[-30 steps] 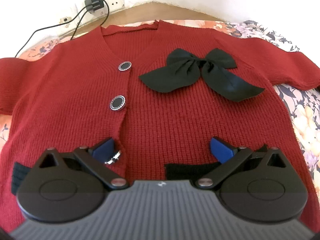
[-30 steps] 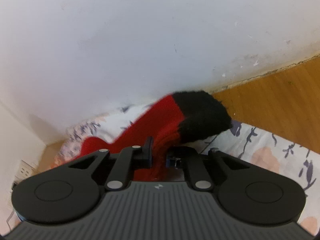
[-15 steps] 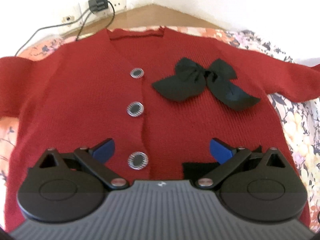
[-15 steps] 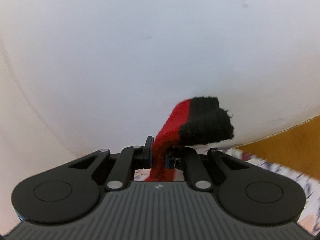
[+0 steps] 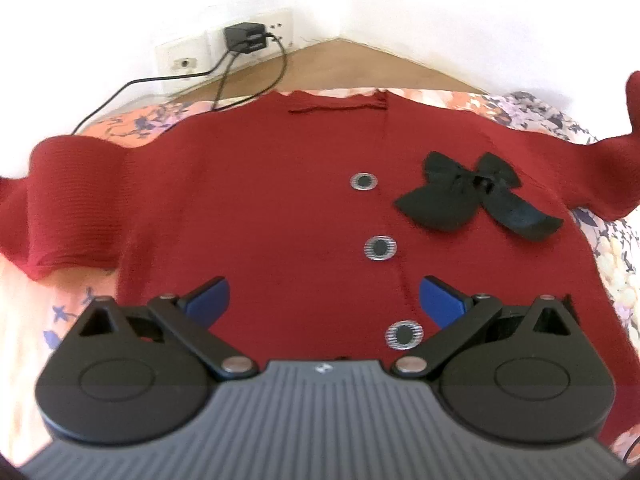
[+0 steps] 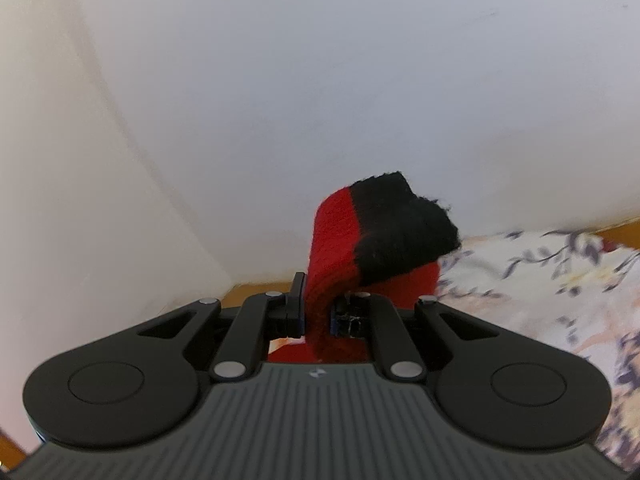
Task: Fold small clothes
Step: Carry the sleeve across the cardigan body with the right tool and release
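A small dark red knit cardigan (image 5: 260,208) lies face up on a floral bedsheet (image 5: 140,124), with three round buttons (image 5: 379,247) down its front and a black bow (image 5: 476,200) on its right chest. My left gripper (image 5: 324,300) hovers open over the lower front, its blue pads apart with nothing between them. The left sleeve (image 5: 72,208) lies bunched at the left edge. My right gripper (image 6: 318,312) is shut on the right sleeve (image 6: 332,248), whose black cuff (image 6: 400,232) flops over above the fingers. That raised sleeve (image 5: 624,148) shows at the far right.
A wall socket with a black charger (image 5: 244,38) and trailing cable (image 5: 132,84) sits behind the bed. A wooden ledge (image 5: 340,68) runs along the white wall. In the right wrist view, the wall corner fills the frame and floral bedsheet (image 6: 540,280) lies to the right.
My left gripper has shifted left and back across the cardigan, bringing the third button and left sleeve into view. The right gripper has lifted the sleeve, and the right wrist view now faces the wall corner.
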